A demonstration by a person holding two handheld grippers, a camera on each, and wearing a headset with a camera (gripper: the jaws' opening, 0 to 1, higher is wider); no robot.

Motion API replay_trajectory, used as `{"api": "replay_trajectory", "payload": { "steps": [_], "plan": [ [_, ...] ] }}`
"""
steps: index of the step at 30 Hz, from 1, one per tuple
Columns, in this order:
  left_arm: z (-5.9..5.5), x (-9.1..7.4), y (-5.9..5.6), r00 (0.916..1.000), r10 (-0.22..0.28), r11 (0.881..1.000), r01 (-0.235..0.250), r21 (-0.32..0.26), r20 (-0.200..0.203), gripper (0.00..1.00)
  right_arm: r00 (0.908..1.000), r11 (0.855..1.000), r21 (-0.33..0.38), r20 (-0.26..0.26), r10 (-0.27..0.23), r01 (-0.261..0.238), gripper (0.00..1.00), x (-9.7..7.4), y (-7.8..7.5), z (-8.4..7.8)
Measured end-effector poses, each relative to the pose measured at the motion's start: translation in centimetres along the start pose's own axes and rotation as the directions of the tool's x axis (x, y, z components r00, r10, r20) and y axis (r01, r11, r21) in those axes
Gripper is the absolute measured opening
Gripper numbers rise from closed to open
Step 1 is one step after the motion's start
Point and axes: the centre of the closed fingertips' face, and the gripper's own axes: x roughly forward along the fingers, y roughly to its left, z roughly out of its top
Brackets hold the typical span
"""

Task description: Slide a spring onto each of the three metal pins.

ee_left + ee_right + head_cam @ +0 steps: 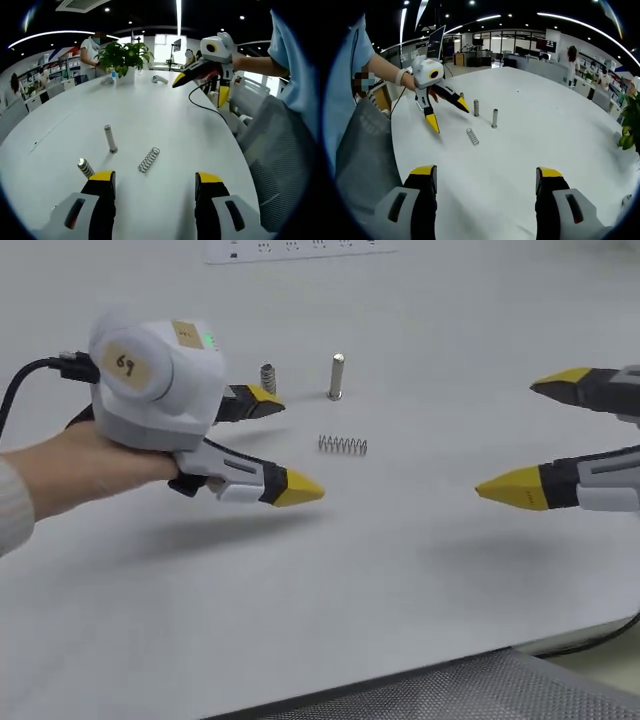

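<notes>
A bare metal pin (337,376) stands upright on the white table (400,570). Left of it, a second pin (268,377) wears a spring. A loose spring (343,445) lies flat in front of them. My left gripper (285,445), held in a hand, is open with its yellow tips just left of the loose spring and nothing between them. From the right edge, my right gripper (515,438) is open and empty, well away from the spring. The left gripper view has the bare pin (109,138), sprung pin (85,168) and loose spring (149,159) ahead of the left gripper (156,177).
A white power strip (300,248) lies at the table's far edge. A black cable (25,380) trails from the left gripper. A mesh chair (480,690) sits below the near table edge. A potted plant (122,57) stands far along the table.
</notes>
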Motion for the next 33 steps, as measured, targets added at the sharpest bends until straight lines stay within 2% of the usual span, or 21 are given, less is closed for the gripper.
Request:
{"api": "replay_trajectory", "payload": {
  "steps": [6, 9, 14, 19, 22, 27, 33],
  "plan": [
    [-0.1, 1.1, 0.5, 0.9998, -0.012, 1.0, 0.012, 0.011, -0.015, 0.51, 1.0, 1.0, 0.003, -0.001, 0.004, -0.004, 0.79, -0.1, 0.1, -0.2],
    [-0.4, 1.6, 0.3, 0.9982, -0.037, 0.998, 0.04, 0.051, -0.047, 0.45, 0.9999, 1.0, 0.007, 0.0, 0.01, -0.01, 0.79, 0.0, 0.3, -0.3],
    [-0.1, 2.2, 0.8, 0.9985, -0.034, 0.998, 0.036, 0.052, -0.042, 0.38, 0.9998, 1.0, 0.009, -0.005, 0.02, -0.02, 0.78, 0.2, 0.4, -0.5],
    [-0.5, 2.9, 0.9, 0.9974, -0.041, 0.998, 0.045, 0.054, -0.059, 0.3, 0.9997, 1.0, 0.011, -0.005, 0.024, -0.024, 0.77, 0.2, 0.5, -0.5],
    [-0.9, 3.3, 0.9, 0.9965, -0.045, 0.997, 0.049, 0.053, -0.07, 0.29, 0.9996, 1.0, 0.014, -0.007, 0.027, -0.027, 0.77, 0.2, 0.6, -0.7],
    [-0.9, 3.6, 1.3, 0.9966, -0.039, 0.997, 0.043, 0.063, -0.072, 0.2, 0.9995, 0.999, 0.021, -0.01, 0.03, -0.029, 0.76, 0.1, 0.6, -0.9],
    [-1.0, 3.9, 1.4, 0.9967, -0.039, 0.997, 0.044, 0.062, -0.071, 0.16, 0.9995, 0.999, 0.031, -0.009, 0.03, -0.03, 0.75, 0.1, 0.7, -1.1]
  ]
}}
